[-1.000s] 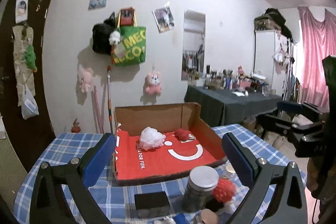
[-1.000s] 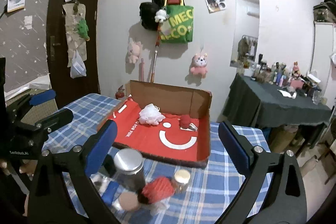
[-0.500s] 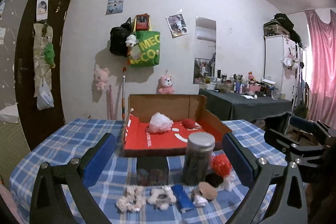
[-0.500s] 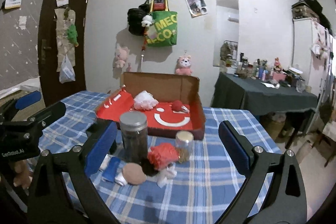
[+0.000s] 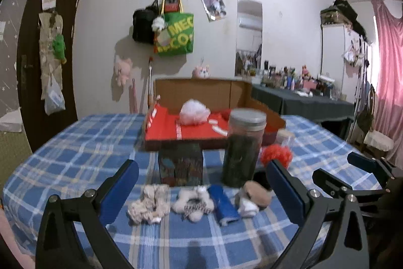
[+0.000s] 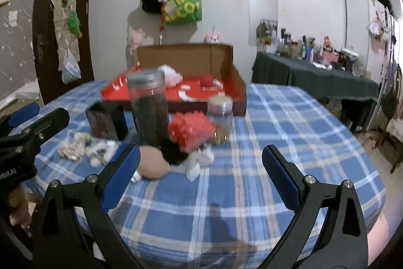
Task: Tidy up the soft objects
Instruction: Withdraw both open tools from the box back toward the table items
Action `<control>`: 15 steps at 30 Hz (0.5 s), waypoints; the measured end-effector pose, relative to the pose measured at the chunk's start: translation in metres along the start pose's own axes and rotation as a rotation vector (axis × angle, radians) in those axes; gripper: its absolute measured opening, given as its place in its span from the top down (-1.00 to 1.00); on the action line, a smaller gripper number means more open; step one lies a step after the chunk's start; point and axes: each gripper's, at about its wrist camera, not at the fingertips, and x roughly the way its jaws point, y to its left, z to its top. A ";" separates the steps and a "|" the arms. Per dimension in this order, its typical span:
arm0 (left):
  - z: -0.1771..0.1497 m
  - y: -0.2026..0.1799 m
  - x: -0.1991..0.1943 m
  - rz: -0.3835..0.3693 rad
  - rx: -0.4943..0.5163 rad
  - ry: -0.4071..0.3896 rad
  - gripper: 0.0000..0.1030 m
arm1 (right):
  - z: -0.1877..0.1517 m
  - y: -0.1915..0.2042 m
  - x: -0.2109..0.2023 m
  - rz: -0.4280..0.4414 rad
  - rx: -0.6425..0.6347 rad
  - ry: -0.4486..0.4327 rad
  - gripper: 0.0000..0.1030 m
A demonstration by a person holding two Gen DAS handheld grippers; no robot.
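Both grippers have dropped lower since a second ago, and the near row of soft things now fills the view where the box did before. My left gripper (image 5: 201, 183) is spread wide and grasping nothing, low over the near edge; my right gripper (image 6: 200, 163) is just as wide, also bare.

Soft things lie in a line near me: a beige scrunchie (image 5: 148, 203) on the left, a white plush (image 5: 192, 202) just beside it, a blue roll (image 5: 224, 203), then a tan puff (image 5: 255, 194). A red pompom (image 6: 190, 129) sits behind, touching a black tuft (image 6: 173, 151). I'd judge all of them light and squashy, so a pinch across the bulk should hold; loose frills may slip out.

Watch the tall jar (image 5: 243, 148) and dark tin (image 5: 180, 163) right behind the row, and a small jar (image 6: 219, 112) by the pompom: rigid, likely tippable if I nudge them.

The box (image 5: 199, 92) waits at the far side, with a white pouf (image 5: 194, 112) and a red ball (image 6: 207, 80) inside already. A blue plaid cloth (image 6: 277, 122) covers the table and may bunch. It's a cluttered bedroom: door left, bags on the wall, desk far right.
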 end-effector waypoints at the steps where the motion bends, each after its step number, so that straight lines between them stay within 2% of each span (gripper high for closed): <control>1: -0.005 0.001 0.004 0.000 0.000 0.020 -1.00 | -0.004 0.000 0.003 0.001 0.000 0.013 -0.92; 6: -0.017 0.005 0.017 0.010 0.004 0.074 -1.00 | -0.017 0.000 0.021 0.034 0.025 0.079 -0.92; 15: -0.021 0.028 0.031 0.045 -0.014 0.118 -1.00 | -0.020 0.010 0.044 0.105 0.049 0.138 -0.92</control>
